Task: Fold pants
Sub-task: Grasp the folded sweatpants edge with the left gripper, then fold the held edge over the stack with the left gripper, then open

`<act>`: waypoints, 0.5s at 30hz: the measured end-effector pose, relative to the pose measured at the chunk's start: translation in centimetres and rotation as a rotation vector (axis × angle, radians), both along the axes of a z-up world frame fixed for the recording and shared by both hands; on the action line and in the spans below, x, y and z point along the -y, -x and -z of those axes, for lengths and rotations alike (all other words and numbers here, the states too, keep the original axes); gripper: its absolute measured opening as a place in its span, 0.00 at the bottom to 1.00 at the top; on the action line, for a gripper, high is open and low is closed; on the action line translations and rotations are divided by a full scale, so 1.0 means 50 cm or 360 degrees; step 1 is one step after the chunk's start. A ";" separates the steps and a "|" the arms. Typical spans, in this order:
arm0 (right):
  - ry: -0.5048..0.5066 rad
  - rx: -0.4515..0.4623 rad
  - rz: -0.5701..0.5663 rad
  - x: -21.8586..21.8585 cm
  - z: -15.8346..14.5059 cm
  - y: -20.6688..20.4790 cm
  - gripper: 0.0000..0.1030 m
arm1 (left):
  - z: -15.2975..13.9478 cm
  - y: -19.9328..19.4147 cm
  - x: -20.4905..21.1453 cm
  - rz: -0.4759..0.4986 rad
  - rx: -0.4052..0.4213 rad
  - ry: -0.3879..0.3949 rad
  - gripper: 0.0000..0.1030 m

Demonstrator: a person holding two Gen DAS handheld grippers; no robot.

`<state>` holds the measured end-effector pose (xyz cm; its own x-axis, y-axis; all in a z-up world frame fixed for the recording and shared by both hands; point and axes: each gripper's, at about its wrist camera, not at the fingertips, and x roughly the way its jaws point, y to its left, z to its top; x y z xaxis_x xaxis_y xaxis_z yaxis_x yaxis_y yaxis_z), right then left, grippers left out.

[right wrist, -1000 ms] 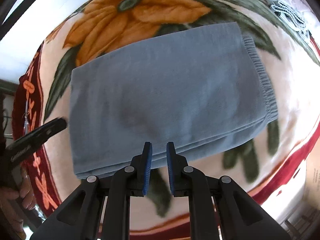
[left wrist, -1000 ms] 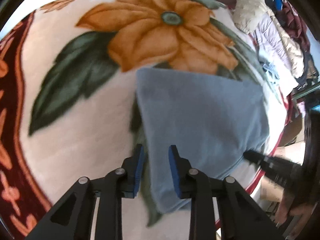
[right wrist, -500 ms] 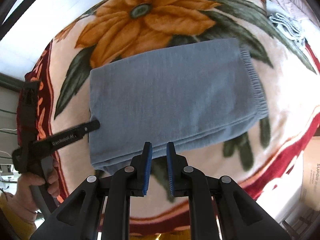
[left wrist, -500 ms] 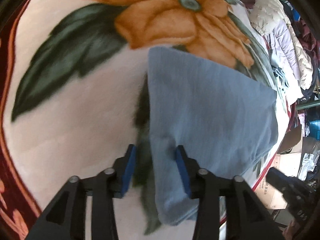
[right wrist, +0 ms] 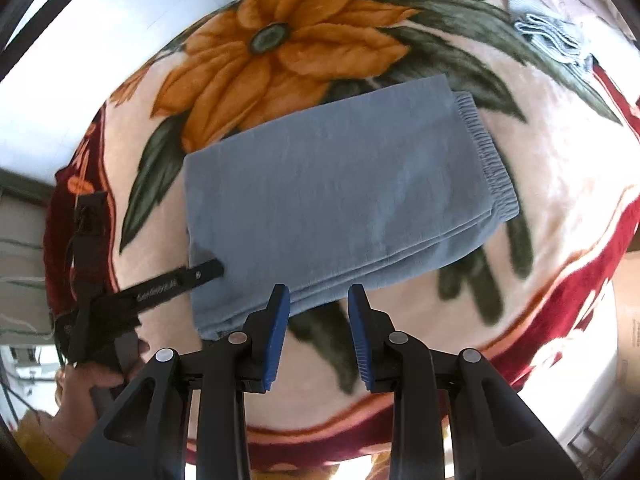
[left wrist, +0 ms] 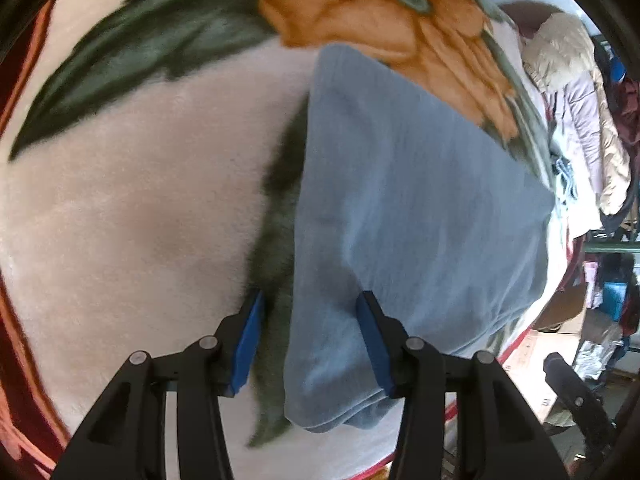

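Note:
Grey-blue pants [right wrist: 340,192] lie folded into a flat rectangle on a flowered blanket [right wrist: 280,40], with the elastic waistband [right wrist: 488,152] at the right end. My left gripper [left wrist: 310,320] is open and points steeply down, straddling the pants' [left wrist: 420,208] left folded edge: one finger rests over the cloth, the other over the blanket [left wrist: 140,220]. The right wrist view shows that left gripper [right wrist: 212,270] touching the pants' near left corner. My right gripper [right wrist: 318,312] hangs above the pants' near edge, its jaws opening with only blanket between them.
A heap of jackets and clothes [left wrist: 580,80] lies at the bed's far right. A pale blue knitted cloth [right wrist: 548,36] sits beyond the waistband. The blanket's red border [right wrist: 580,272] marks the near bed edge. Cardboard boxes [left wrist: 560,320] stand on the floor.
The left gripper's jaws have widened and it has sunk onto the pants' left edge. The right gripper has risen away from the pants and its jaws have parted.

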<state>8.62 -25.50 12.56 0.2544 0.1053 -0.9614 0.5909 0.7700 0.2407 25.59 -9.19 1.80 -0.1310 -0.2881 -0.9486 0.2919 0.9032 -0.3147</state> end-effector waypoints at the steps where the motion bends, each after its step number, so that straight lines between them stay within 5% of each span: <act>1: 0.0000 -0.0001 -0.0027 0.000 -0.002 0.005 0.30 | 0.002 0.002 0.001 -0.0017 0.0013 -0.0009 0.48; 3: 0.0028 0.0014 -0.0074 0.005 -0.014 0.019 0.30 | 0.005 0.004 0.005 -0.0040 0.0021 -0.0002 0.41; 4: 0.0056 0.0016 -0.0090 0.011 -0.021 0.028 0.30 | 0.006 0.005 0.007 -0.0042 0.0009 0.0031 0.24; 5: 0.0073 0.0012 -0.0097 0.017 -0.025 0.036 0.30 | 0.005 0.006 0.011 -0.0039 -0.0016 0.0056 0.21; 15: 0.0075 0.0006 0.0030 0.106 -0.040 0.123 0.30 | -0.095 0.020 0.033 -0.0004 0.0075 0.0122 0.14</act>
